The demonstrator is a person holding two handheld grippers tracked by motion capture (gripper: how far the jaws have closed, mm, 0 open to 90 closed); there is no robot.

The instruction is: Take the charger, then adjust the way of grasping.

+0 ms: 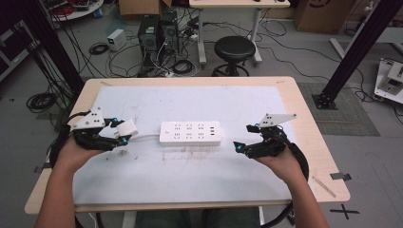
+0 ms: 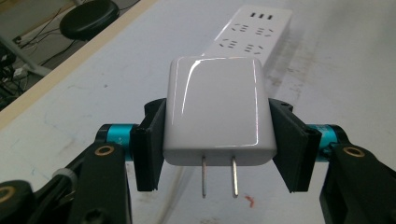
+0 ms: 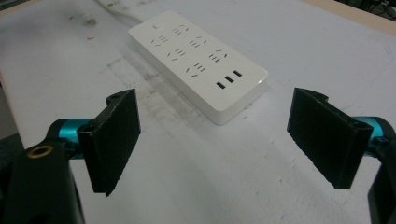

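A white power strip point(image 1: 190, 133) lies flat in the middle of the pale mat, its sockets facing up; it also appears as the power strip point(image 2: 252, 32) and the power strip point(image 3: 196, 58). My left gripper point(image 1: 124, 133) is shut on a white plug adapter point(image 2: 217, 109), two metal prongs pointing toward the camera. The adapter point(image 1: 127, 128) hangs just left of the strip's left end. My right gripper point(image 1: 243, 139) stands open to the right of the strip, nothing between its pads point(image 3: 114, 137).
The strip's white cord point(image 1: 147, 137) runs left from its end toward the left gripper. The mat point(image 1: 190, 175) covers a wooden table point(image 1: 313, 142). A black stool point(image 1: 234, 50), computers and cables stand on the floor beyond the far edge.
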